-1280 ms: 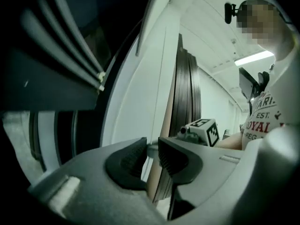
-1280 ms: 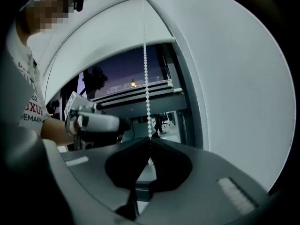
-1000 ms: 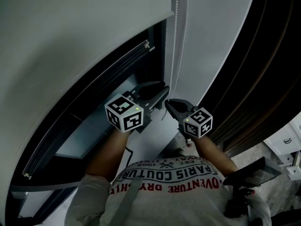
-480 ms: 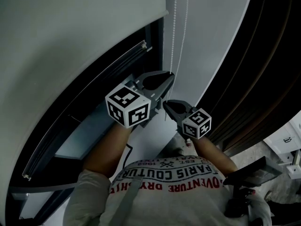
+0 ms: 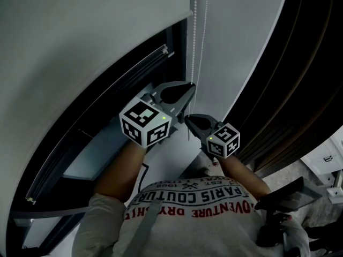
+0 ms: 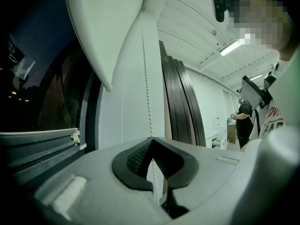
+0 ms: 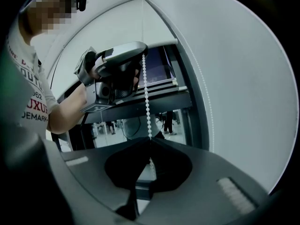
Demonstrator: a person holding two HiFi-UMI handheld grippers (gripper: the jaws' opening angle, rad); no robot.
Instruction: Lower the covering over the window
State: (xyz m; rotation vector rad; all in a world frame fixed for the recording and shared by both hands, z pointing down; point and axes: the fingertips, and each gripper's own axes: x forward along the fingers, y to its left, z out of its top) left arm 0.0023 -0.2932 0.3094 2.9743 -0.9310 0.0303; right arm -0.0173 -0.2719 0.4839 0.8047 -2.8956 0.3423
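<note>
Currently both grippers are clamped on one strand of the bead chain. The left gripper sits above, its jaws just closed, and the right gripper sits below. Only the left gripper view shows the free strand clearly, which makes two strands in all. One blind hangs partly raised above the dark window.

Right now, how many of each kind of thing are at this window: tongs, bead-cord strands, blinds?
Tongs: 2, the left tongs, whose jaws have just been closing, and the right tongs, both shut on one strand
Bead-cord strands: 2, the gripped strand and a free strand
Roller blind: 1
Total: 5
</note>
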